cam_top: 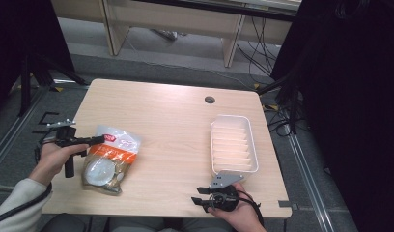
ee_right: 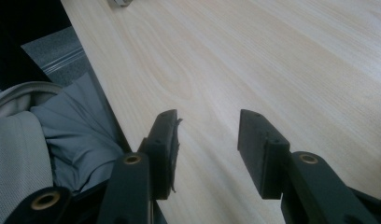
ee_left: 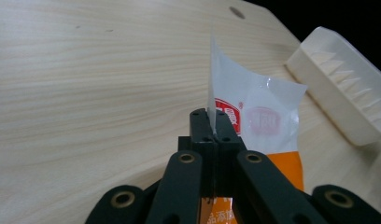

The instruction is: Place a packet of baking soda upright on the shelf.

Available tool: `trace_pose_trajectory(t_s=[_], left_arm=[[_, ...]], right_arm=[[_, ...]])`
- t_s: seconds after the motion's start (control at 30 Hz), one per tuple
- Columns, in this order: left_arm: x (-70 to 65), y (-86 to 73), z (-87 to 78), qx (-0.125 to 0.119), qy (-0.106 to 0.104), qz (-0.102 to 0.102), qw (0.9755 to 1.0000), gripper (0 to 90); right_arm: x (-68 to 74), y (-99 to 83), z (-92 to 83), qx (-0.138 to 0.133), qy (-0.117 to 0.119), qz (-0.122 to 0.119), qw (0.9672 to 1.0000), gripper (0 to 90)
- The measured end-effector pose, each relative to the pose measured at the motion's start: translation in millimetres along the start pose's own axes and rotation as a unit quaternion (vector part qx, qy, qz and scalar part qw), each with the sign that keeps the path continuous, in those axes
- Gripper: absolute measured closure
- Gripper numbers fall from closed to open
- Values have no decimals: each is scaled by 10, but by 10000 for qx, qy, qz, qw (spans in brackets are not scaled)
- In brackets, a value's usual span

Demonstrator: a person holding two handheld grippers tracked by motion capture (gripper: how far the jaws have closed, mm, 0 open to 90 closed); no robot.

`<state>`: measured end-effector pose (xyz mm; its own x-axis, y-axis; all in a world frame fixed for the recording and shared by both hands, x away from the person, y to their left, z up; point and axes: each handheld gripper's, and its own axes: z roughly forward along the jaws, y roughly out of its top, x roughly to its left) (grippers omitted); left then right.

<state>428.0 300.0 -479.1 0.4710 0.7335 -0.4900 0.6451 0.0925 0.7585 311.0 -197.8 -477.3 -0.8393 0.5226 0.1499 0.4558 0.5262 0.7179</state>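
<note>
My left gripper (ee_left: 212, 126) pinches the top edge of the snack bag (cam_top: 109, 157) lying at the table's (cam_top: 171, 125) left front; my right gripper (ee_right: 207, 140), jaws apart, rests near the white tray (cam_top: 232, 143).

The table (cam_top: 171, 121) is pale wood with a fine straight grain and one dark round hole near its far edge. The snack bag (cam_top: 110, 157) is clear and white at the top with a red logo, an orange band across its middle and brownish contents below. The ribbed tray (cam_top: 233, 143) is cream white. Both grippers, left (cam_top: 96, 140) and right (cam_top: 200, 197), are black, with brass-coloured rivets at their joints. The person's sleeve (cam_top: 14, 203) is off-white.
</note>
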Motion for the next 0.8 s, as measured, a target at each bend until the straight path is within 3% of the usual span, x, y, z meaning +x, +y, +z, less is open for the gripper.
trace_pose_trajectory(t_s=[0.33,0.4,0.57,0.7,0.8], left_arm=[[-325,24,-253,-366,-434,327,9979,894],[-389,17,-306,-425,-502,382,9971,894],[-576,-15,-443,-619,-764,503,9939,894],[-662,-25,-518,-716,-840,588,9921,894],[-752,-34,-583,-789,-965,688,9898,895]], right_arm=[[-12,2,-2,-80,-22,2,10000,600],[-26,5,-5,-97,-61,-98,9999,600],[3,-2,11,-84,-14,59,9999,600],[1,1,9,-90,-20,50,9999,600],[-17,8,7,-119,-43,-94,9999,600]])
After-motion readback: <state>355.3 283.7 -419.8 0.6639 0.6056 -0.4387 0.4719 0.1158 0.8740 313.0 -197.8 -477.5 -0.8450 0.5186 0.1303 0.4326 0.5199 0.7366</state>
